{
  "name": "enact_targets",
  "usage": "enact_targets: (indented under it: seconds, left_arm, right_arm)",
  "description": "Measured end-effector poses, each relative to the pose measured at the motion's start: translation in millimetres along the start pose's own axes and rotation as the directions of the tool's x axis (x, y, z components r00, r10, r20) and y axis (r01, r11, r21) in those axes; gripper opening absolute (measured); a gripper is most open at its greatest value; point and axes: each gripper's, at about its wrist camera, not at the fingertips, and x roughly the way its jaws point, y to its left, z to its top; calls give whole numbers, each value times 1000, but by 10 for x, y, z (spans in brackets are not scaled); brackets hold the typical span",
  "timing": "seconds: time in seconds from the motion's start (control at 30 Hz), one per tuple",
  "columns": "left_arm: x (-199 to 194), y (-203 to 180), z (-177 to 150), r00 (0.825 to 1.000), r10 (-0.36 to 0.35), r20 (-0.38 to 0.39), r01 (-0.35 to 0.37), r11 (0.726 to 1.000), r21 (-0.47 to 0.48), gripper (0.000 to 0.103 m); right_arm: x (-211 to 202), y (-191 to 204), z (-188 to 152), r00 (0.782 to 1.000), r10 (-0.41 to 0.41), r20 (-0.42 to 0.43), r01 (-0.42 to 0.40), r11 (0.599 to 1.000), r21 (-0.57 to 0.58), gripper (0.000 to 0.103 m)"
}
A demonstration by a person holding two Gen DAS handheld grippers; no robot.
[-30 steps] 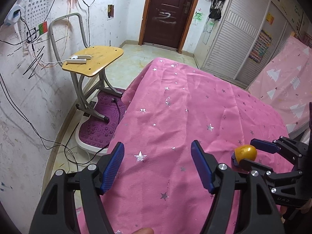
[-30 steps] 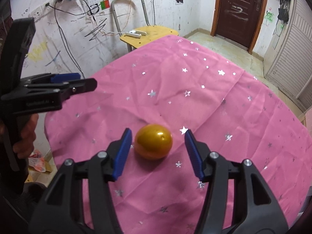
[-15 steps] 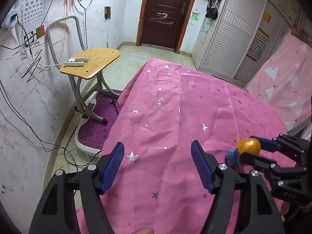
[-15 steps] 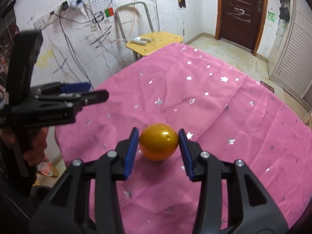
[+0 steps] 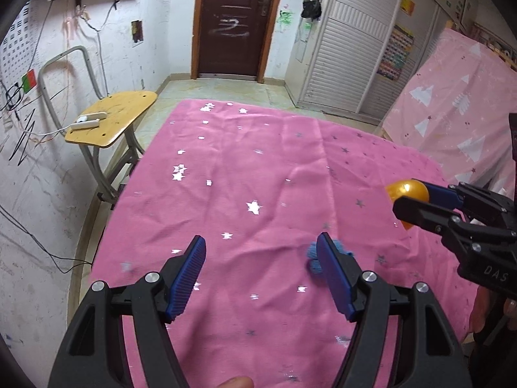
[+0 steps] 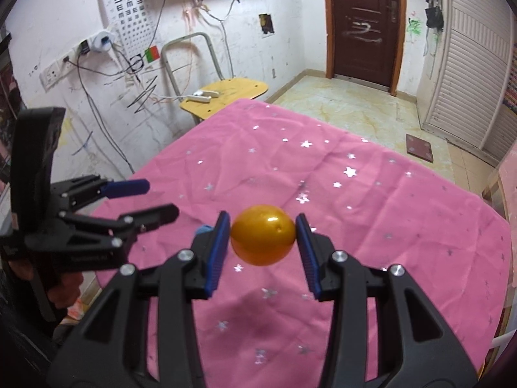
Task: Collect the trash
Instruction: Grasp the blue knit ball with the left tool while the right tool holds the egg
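We see a pink star-printed cloth point(image 5: 258, 174) under both tools; the right gripper point(image 6: 263, 241) clamps a glossy golden egg-shaped ball point(image 6: 263, 239), the left gripper point(image 5: 260, 274) gapes empty, whose view alone shows a fuzzy blue ball point(image 5: 312, 253).

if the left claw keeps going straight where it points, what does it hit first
Probably the bare pink cloth; nothing lies between the left claw's fingers. The small blue fuzzy thing sits just beside its right finger.

The small blue fuzzy thing point(image 5: 312, 256) is half hidden behind a finger of the left gripper point(image 5: 261, 271); from the right wrist only a sliver point(image 6: 204, 229) shows. The gold ball point(image 5: 407, 190) is partly covered by the right gripper point(image 5: 420, 203). The person's hand point(image 6: 66, 286) is mostly hidden.
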Motion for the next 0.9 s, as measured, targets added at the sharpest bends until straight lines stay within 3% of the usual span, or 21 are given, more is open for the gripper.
enact_targets:
  seconds: [0.4, 0.67, 0.9]
  left_arm:
    - [224, -445, -70, 999, -14, -36, 16, 998, 56, 63]
    - [383, -540, -85, 998, 18, -61, -13, 998, 68, 37]
    - [395, -618, -100, 997, 44, -56, -40, 996, 82, 24]
  right_arm:
    - [-187, -347, -158, 999, -25, 26, 24, 998, 50, 40]
    - [-248, -494, -249, 999, -29, 34, 26, 997, 74, 40]
    - [-272, -589, -311, 999, -23, 43, 19, 996, 92, 40]
